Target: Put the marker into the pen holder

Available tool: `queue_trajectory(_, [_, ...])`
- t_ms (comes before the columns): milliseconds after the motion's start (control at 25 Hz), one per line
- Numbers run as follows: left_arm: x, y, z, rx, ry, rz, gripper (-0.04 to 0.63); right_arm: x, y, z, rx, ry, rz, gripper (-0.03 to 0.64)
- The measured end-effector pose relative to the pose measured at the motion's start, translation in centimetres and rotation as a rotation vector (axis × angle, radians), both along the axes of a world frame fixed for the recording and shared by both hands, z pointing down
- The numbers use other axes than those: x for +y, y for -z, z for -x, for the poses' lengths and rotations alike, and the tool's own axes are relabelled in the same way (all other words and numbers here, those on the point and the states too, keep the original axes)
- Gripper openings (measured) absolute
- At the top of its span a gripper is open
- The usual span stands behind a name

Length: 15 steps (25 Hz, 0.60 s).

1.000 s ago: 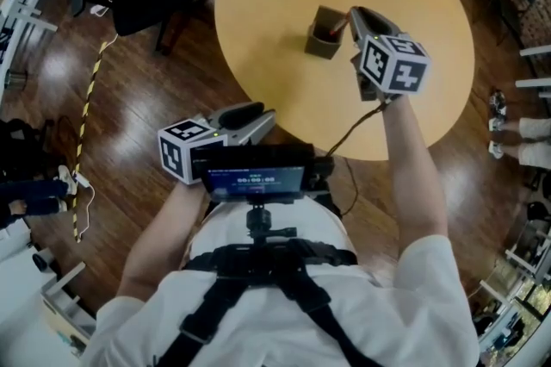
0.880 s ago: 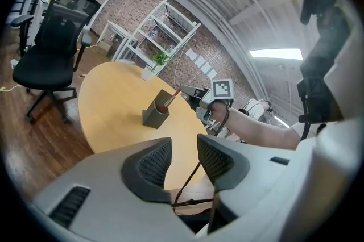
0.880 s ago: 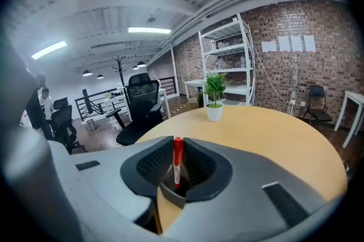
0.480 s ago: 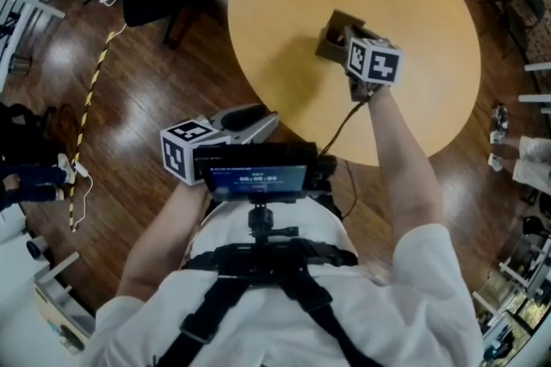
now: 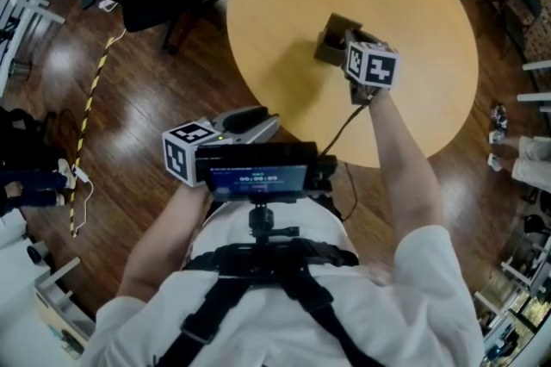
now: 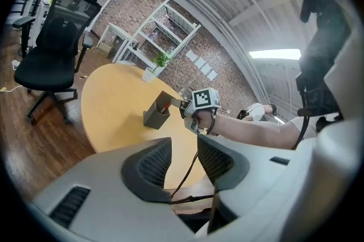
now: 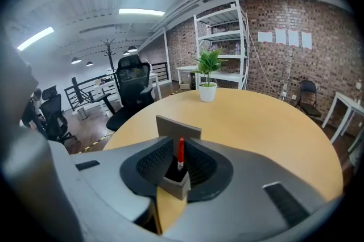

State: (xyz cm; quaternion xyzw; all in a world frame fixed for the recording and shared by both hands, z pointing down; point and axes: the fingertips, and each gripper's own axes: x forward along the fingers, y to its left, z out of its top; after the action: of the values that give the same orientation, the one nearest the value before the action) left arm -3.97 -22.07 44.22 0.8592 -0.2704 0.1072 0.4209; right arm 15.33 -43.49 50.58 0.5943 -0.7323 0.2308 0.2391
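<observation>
The right claw (image 7: 178, 144) pinches a red marker (image 7: 180, 154) upright between its two dark pads, one pad closing on each side of the barrel. Directly beneath this claw sits a grey, square pen holder (image 7: 177, 126). The marker's lower end dips into the holder's opening, while its upper part stands above the rim. The holder's taller back wall rises just beyond the claw tips.

The holder rests on a round, light wooden bench (image 7: 273, 127). Farther ahead of the right claw, near the bench's far edge, stands a small potted plant (image 7: 207, 85) in a white pot. Past the bench, ahead and to this claw's left, is a black office chair (image 7: 134, 83). Ahead and to its right, a white shelving unit (image 7: 224, 48) stands against a brick wall.

From the head view, the patterned cube (image 5: 372, 66) on the right claw hovers just beside the holder.

The left claw (image 6: 185, 149) is spread, with nothing between its pads. Only the bench edge and a dark cable (image 6: 182, 178) show through the gap. This claw is held low near the person's waist, off the bench and over a wooden floor (image 5: 129, 98), well apart from the right claw. The holder lies ahead of it and slightly to its left.
</observation>
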Motion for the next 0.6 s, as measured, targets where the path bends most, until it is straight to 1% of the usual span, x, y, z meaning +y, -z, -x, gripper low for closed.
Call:
queue_trajectory(240, [-0.1,0.0,-0.2,0.007,-0.022,-0.007,0.153,0.4,0.8,0.9,-0.026,0.022,-0.012,0.077])
queue_trajectory(360, [0.0,0.1,-0.2,0.012,-0.034,-0.012,0.153,1.0,1.6,0.6,-0.023,0.005,-0.028,0.077])
queue_trajectory(480, [0.1,0.0,-0.3,0.020,-0.047,-0.023,0.153,2.3,2.6,0.3,-0.046,-0.014,-0.044,0.077])
queue_trajectory(600, [0.1,0.2,-0.7,0.023,-0.066,-0.017,0.153,3.6,3.0,-0.1,-0.068,-0.032,-0.045,0.077])
